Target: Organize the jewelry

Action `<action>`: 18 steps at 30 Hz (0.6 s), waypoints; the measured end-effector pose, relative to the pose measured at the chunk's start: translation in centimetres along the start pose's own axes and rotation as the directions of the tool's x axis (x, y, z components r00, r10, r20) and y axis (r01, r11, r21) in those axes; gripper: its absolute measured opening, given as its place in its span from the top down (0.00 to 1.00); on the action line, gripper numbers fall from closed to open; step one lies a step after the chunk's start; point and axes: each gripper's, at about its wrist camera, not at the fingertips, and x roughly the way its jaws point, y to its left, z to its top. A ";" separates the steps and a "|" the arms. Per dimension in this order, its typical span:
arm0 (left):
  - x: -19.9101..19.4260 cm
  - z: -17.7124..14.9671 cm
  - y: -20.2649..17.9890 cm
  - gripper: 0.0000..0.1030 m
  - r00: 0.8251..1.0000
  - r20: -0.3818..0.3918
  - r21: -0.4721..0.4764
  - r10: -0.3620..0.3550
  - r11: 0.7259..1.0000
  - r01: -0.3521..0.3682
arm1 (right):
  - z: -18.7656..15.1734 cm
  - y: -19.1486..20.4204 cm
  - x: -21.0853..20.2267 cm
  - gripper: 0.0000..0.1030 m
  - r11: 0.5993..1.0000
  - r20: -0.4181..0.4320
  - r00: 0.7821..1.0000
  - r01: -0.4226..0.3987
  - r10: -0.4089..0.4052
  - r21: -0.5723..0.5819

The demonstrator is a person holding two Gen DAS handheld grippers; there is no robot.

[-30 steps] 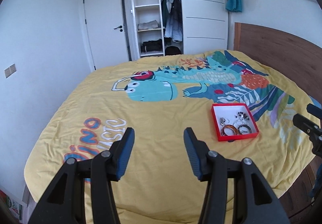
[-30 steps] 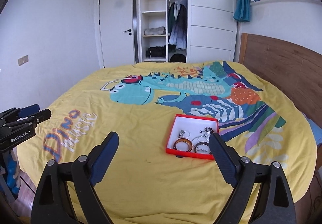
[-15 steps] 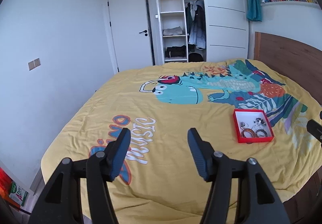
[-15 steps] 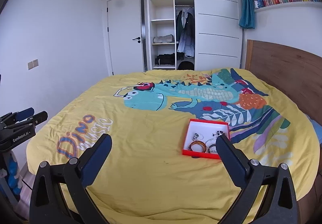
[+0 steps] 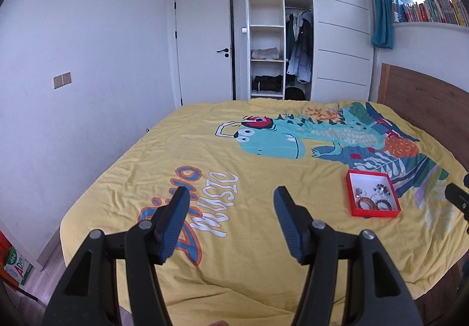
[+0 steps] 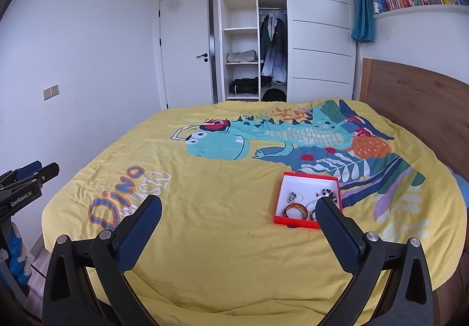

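Both grippers are hovering over the yellow dinosaur-print bedspread (image 6: 222, 238) reading "DINO MUSIC". The left gripper (image 5: 231, 220), labelled "GenRobot.AI", and the right gripper (image 6: 239, 226) are holding their fingers spread, gripping nothing. The shallow red-rimmed jewelry tray (image 6: 307, 179) is sitting on the bedspread, holding a brown bangle (image 6: 296, 211).

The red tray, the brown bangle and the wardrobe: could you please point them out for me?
red tray (image 6: 296, 221): right wrist view, near wall.
brown bangle (image 6: 296, 212): right wrist view, its band, inside the tray.
wardrobe (image 5: 341, 41): left wrist view, closed white door.

Left gripper (image 5: 231, 203) and right gripper (image 6: 239, 213) hover, jaws spread (both empty).
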 end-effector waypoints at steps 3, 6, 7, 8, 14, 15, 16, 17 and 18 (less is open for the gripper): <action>0.0 -0.2 0.3 0.39 1.000 0.004 -0.009 0.002 1.000 -0.001 | -0.4 0.3 0.3 0.00 1.000 -0.015 1.000 0.008 -0.008 -0.009; -0.1 -0.6 0.5 0.39 1.000 0.012 -0.010 0.021 1.000 -0.020 | -0.7 0.7 0.4 0.00 1.000 -0.020 1.000 0.018 -0.018 -0.012; -0.1 -0.7 0.5 0.39 0.999 0.017 -0.007 0.031 1.000 -0.031 | -0.8 0.7 0.5 0.00 1.000 -0.024 1.000 0.019 -0.019 -0.013; -0.1 -0.8 0.4 0.39 0.999 0.018 -0.002 0.033 0.999 -0.033 | -0.9 0.7 0.6 0.00 1.000 -0.028 0.999 0.021 -0.021 -0.013; -0.1 -1.4 0.3 0.39 1.000 0.012 0.015 0.022 1.000 -0.023 | -1.4 0.6 1.0 0.00 0.999 -0.044 0.998 0.042 -0.043 -0.011; 0.0 -1.5 0.3 0.39 1.000 0.007 0.015 0.017 1.000 -0.017 | -1.5 0.6 1.1 0.00 0.999 -0.046 0.998 0.046 -0.046 -0.011; 0.1 -1.6 0.2 0.39 1.000 0.002 0.013 0.011 1.000 -0.011 | -1.7 0.5 1.2 0.00 0.999 -0.051 0.997 0.053 -0.054 -0.010; 0.2 -1.7 0.1 0.39 1.000 -0.003 0.011 0.006 1.000 -0.006 | -1.9 0.5 1.3 0.00 0.998 -0.053 0.997 0.061 -0.062 -0.007; 0.3 -1.9 0.0 0.39 1.000 -0.007 0.013 0.004 1.000 -0.004 | -2.0 0.5 1.3 0.00 0.998 -0.055 0.996 0.067 -0.067 -0.005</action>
